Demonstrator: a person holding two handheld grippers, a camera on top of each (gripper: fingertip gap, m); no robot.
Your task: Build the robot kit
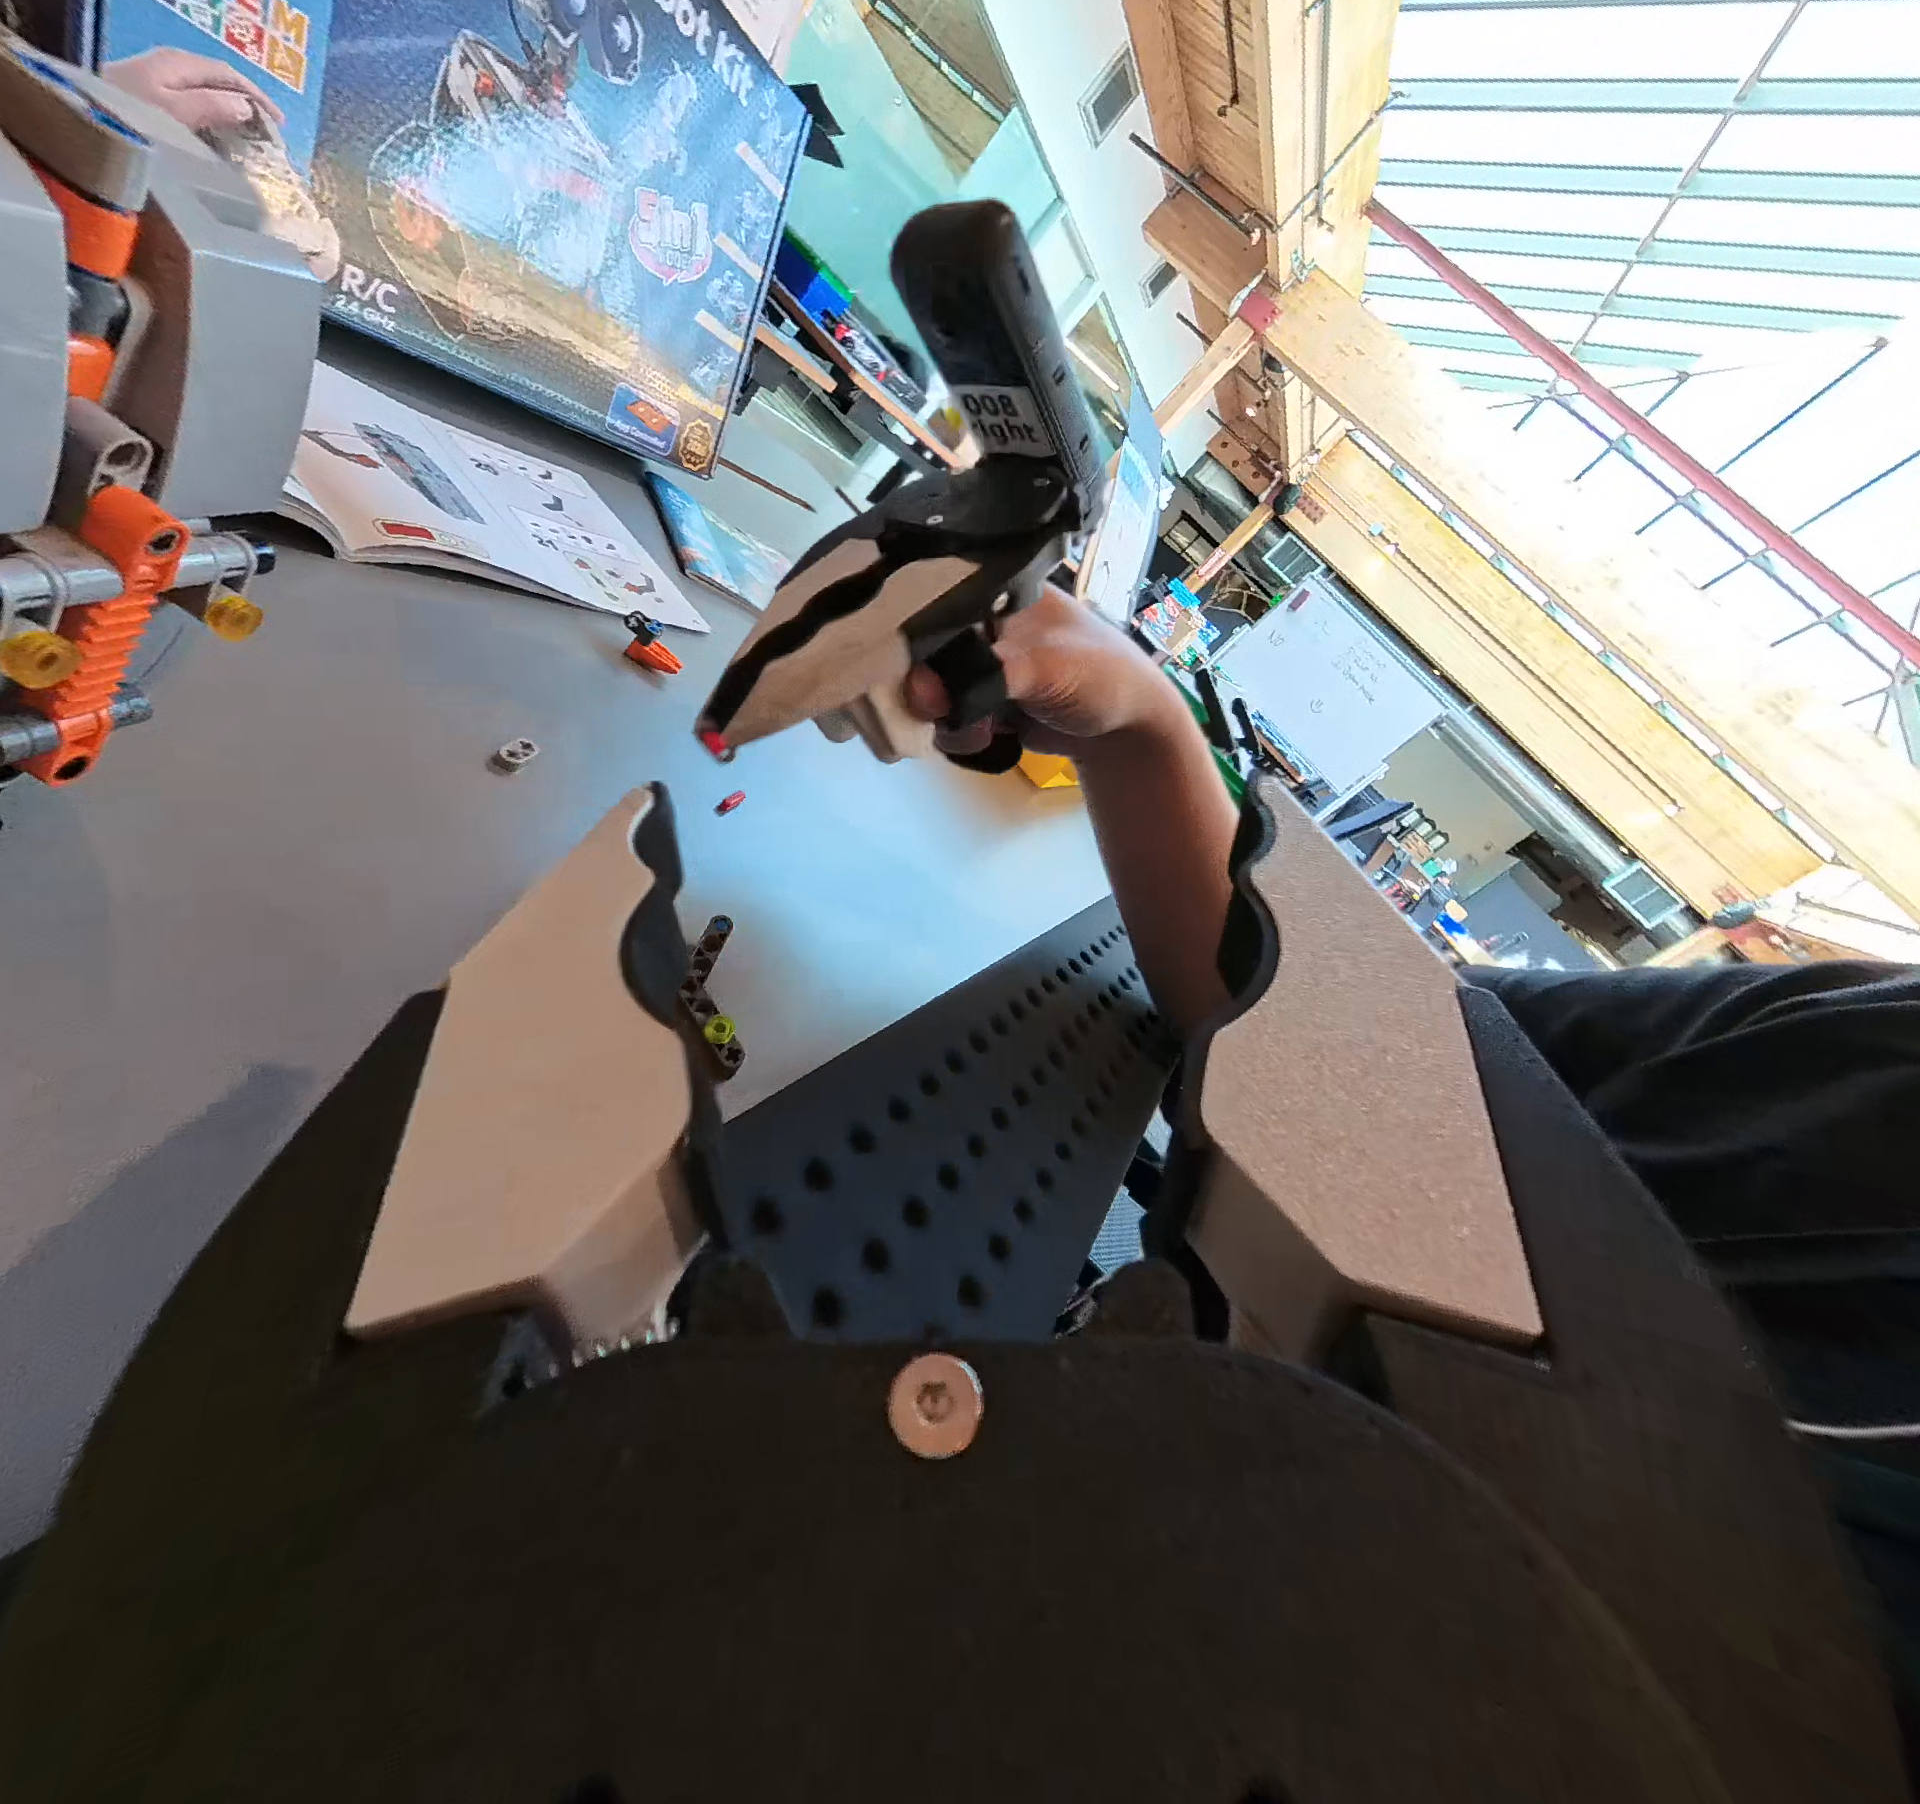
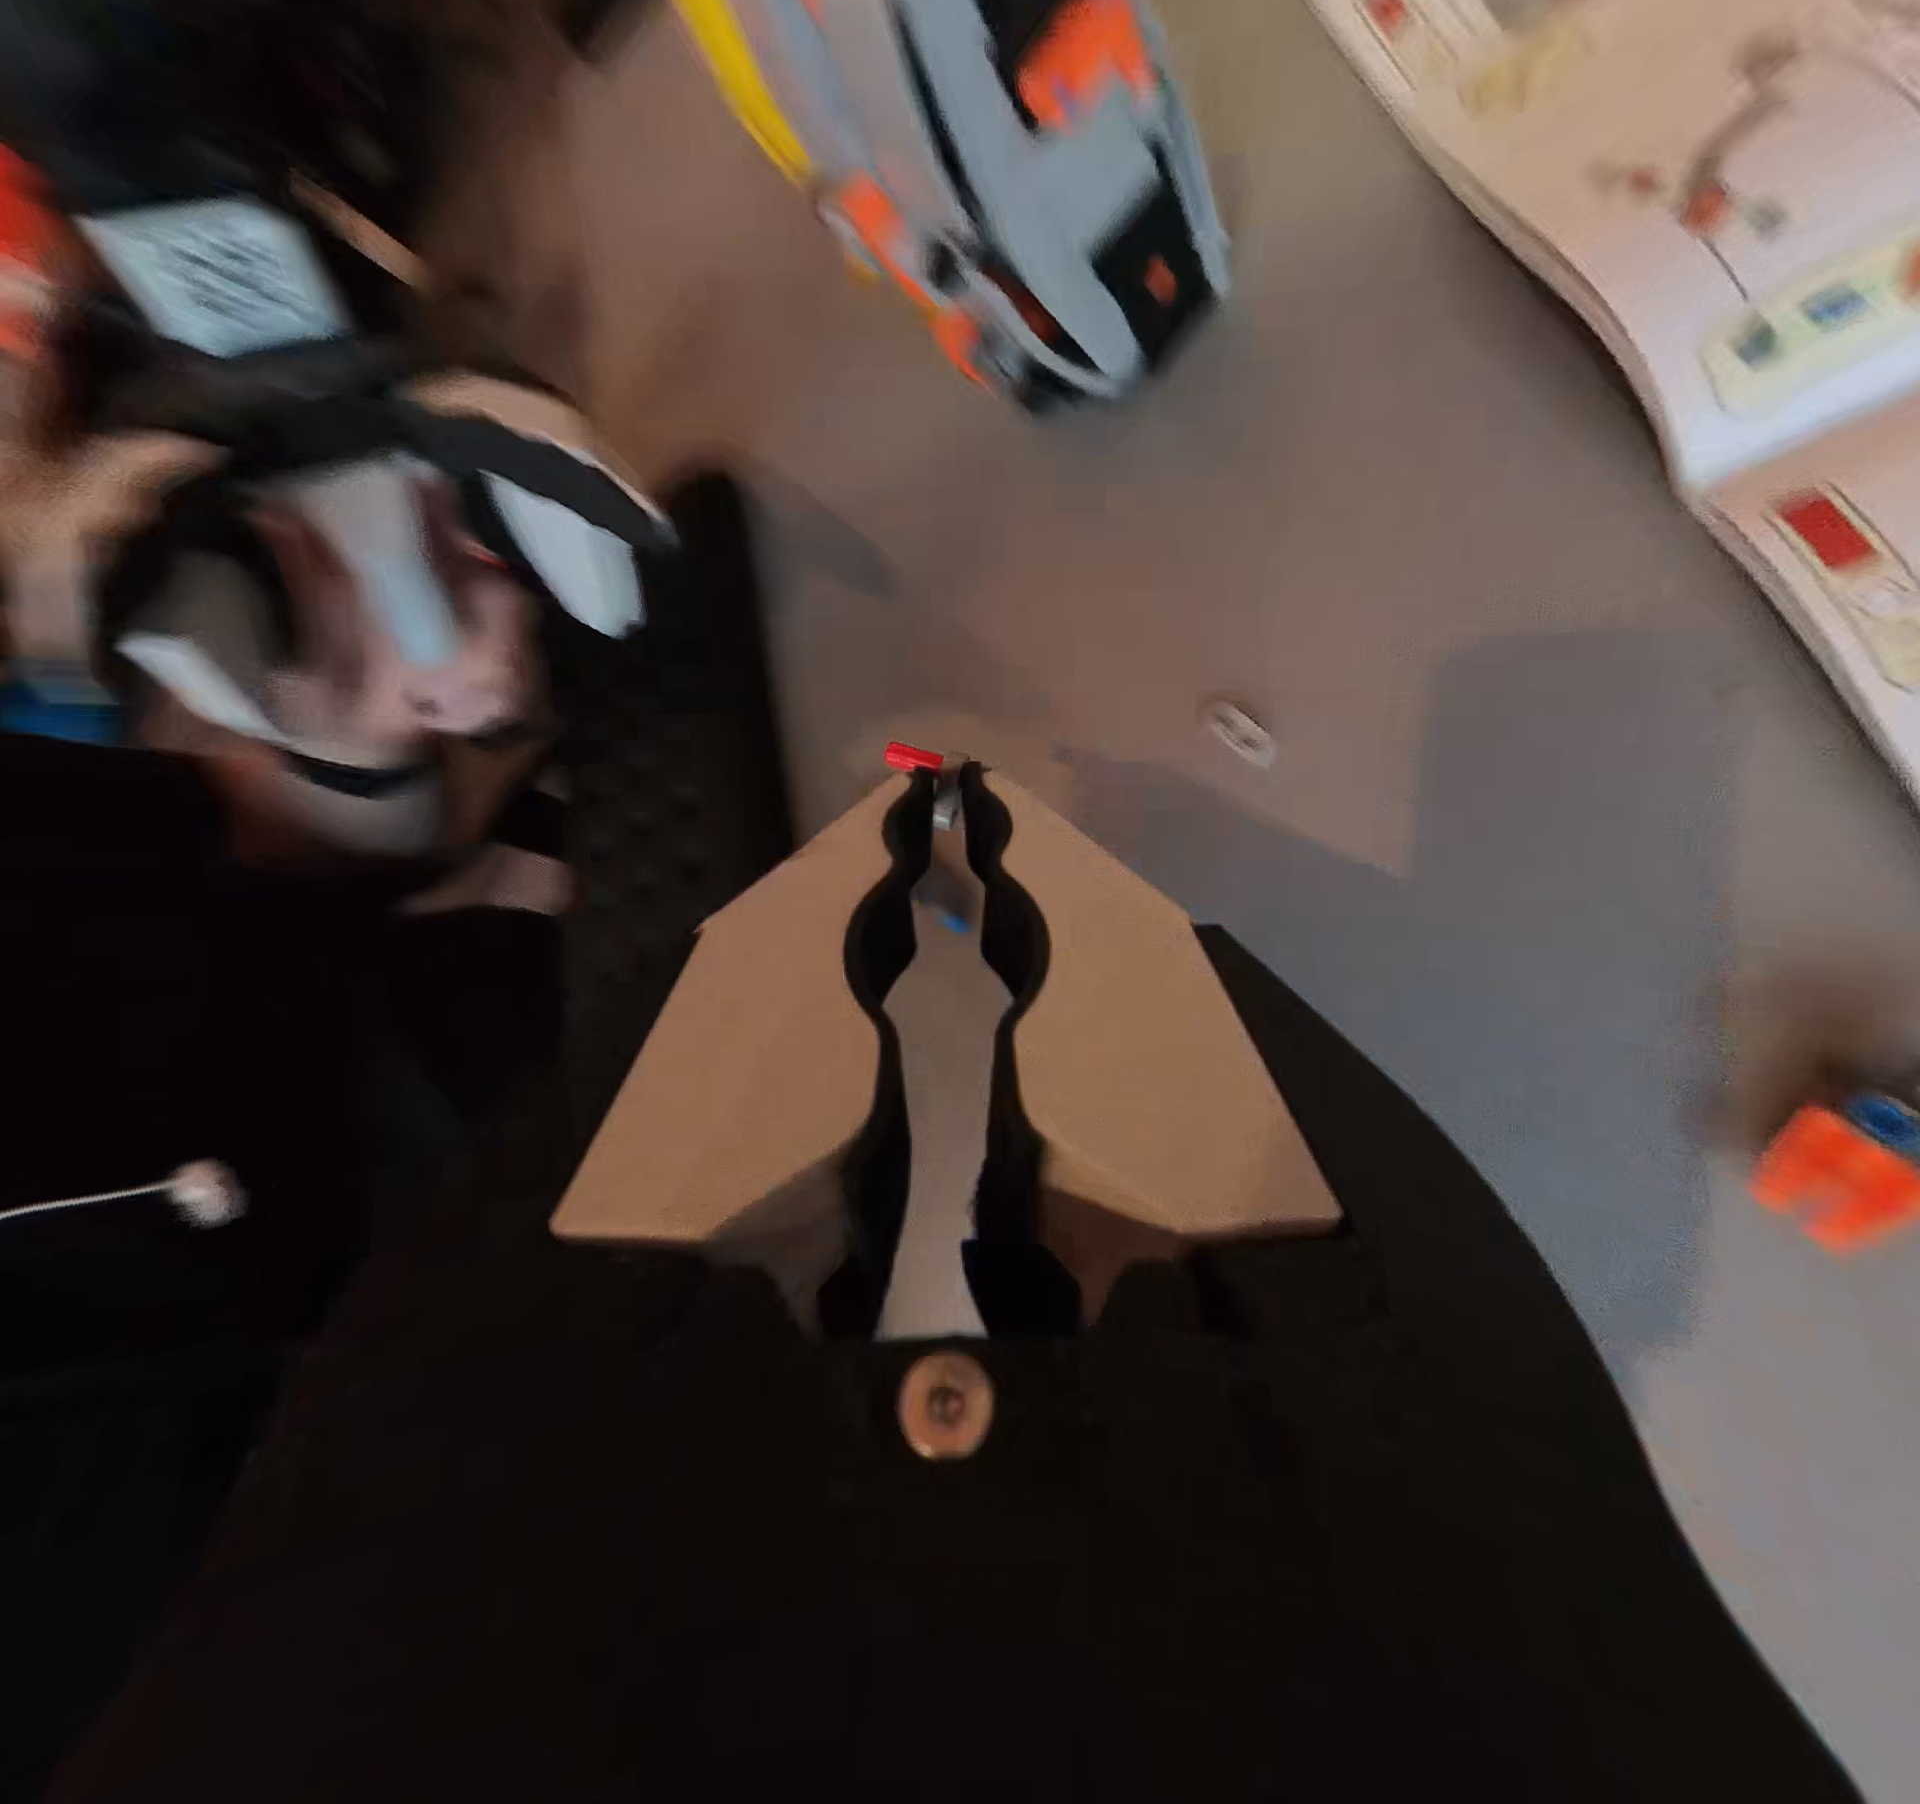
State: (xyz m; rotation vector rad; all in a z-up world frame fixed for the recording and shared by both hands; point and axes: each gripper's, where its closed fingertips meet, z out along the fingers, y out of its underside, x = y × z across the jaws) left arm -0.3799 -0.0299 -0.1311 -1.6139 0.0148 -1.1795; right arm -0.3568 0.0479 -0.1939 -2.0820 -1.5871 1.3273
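Note:
My left gripper [image 1: 956, 809] is open and empty, held above the grey table [image 1: 312, 923] near its edge. A dark beam with a yellow-green pin [image 1: 712, 996] lies just beside its left finger. My right gripper [image 2: 940, 783] is shut on a small red pin [image 2: 914, 757] at its fingertips, above the table. In the left wrist view the right gripper [image 1: 717, 731] hovers ahead with the red pin [image 1: 713, 741] at its tip. A second red pin [image 1: 730, 801] lies on the table just below it. The right wrist view is blurred.
A grey and orange brick model [image 1: 104, 404] stands at the left, also in the right wrist view [image 2: 987, 144]. A kit box [image 1: 520, 144], an open instruction booklet [image 1: 488, 507], an orange piece [image 1: 649, 651] and a small grey connector [image 1: 514, 755] are on the table. A dark perforated panel [image 1: 935, 1131] lies beyond the edge.

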